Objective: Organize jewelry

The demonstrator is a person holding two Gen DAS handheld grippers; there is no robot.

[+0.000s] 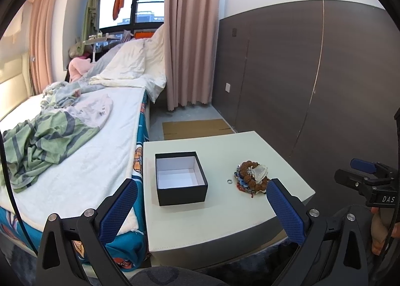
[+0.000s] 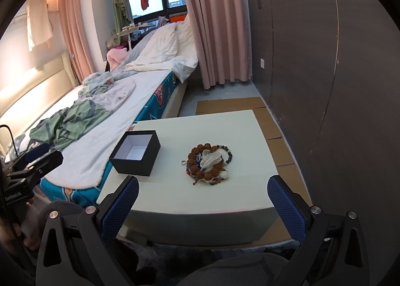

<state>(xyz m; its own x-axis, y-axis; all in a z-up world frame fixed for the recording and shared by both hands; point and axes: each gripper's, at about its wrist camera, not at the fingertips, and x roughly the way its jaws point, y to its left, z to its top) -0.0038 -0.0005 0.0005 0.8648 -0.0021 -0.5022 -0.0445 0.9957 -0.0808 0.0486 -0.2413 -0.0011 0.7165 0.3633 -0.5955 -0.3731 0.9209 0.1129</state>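
With both grippers' fingers (image 2: pixel 286 208) spread empty, I'd pinch the light, slippery bead pile (image 2: pixel 208 162) ahead by its chunky brown strand.

Wall at 3 o'clock: I see dark brown wood-grain panelling (image 1: pixel 312 73), white above.
Window at 12 o'clock: I read dark-framed panes (image 1: pixel 132 5), daylight, pink floor-length curtain (image 1: pixel 190 35) beside.
Bed at 9 o'clock: white mattress (image 1: pixel 82 140) with crumpled green striped cloth (image 1: pixel 45 140).
Floor: grey, with flat brown cardboard sheets (image 2: pixel 272 120).
Centre: I have a white square low table (image 1: pixel 225 216).
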